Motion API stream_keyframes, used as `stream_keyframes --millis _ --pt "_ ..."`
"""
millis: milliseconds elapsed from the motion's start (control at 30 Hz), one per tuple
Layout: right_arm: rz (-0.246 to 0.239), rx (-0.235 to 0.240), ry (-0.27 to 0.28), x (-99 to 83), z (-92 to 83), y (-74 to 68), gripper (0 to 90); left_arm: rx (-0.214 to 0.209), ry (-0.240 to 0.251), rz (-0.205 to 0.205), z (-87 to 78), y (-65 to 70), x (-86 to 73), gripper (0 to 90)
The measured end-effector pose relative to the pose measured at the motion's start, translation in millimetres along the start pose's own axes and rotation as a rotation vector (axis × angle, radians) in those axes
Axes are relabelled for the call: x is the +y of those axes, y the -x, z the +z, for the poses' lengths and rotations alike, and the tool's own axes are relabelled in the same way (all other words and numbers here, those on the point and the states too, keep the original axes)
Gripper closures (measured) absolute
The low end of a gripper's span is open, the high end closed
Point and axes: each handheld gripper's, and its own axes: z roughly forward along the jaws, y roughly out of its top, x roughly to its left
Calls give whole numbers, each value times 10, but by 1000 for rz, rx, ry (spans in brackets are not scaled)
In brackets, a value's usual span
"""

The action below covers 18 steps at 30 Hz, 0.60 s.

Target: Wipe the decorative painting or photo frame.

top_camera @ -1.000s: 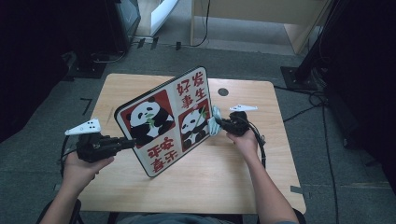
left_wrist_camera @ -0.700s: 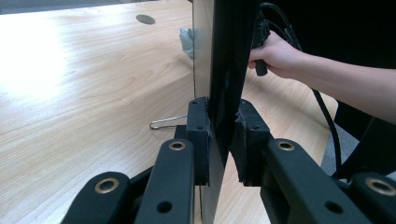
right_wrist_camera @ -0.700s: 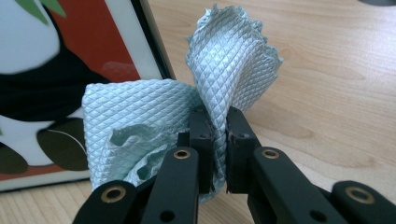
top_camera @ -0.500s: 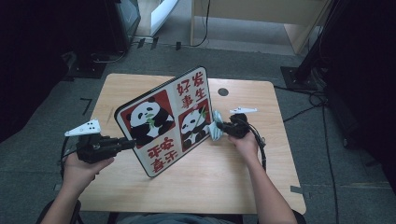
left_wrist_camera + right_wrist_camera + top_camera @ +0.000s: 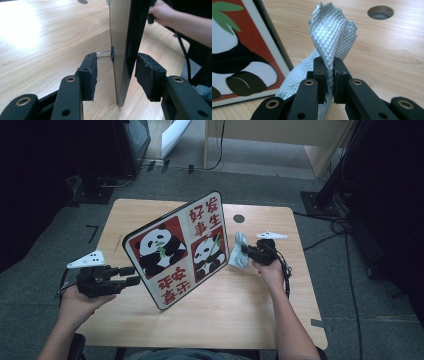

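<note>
Right now I am watching the picture frame (image 5: 180, 250) standing tilted on its lower edge near the middle of the table (image 5: 240, 320), its panda print facing me. At the frame's left edge I am holding the left gripper (image 5: 131, 276), and its jaws have just been opening: in the left gripper view the frame's edge (image 5: 120, 62) is sitting between the two pads (image 5: 93, 75), with a clear gap on either side, so nothing is pressing on it. A thin wire hanger (image 5: 103, 53) is sticking out of the frame's back, just above the near pad. On the frame's right side I am keeping the right gripper (image 5: 244, 251) close beside it, its jaws clamped together on a grey cloth (image 5: 237, 254). In the right gripper view the cloth (image 5: 329, 37) is rising twisted above the jaws and hanging down below them, just beside the frame's black border (image 5: 274, 32); whether the two are touching I cannot tell. Beyond the frame, a round hole (image 5: 239, 218) is showing in the table top, well apart from the cloth.
</note>
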Motion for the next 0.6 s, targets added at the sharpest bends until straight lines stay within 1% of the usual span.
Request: stream_keyframes --millis 167,267,367,500,600 --pt "11 -29 17 5 -98 95 837 -1 3 18 -10 -15 -21 477" --pt "21 -60 17 5 -165 165 837 -8 2 16 -19 -31 -36 465" --pt "38 -78 18 -10 -218 247 836 -9 0 22 -28 -50 -49 455" --pt "53 -104 15 -37 -250 339 835 -12 3 21 -43 -86 -74 434" --pt "47 -125 5 -56 -259 387 833 -8 3 18 -64 -121 -94 426"
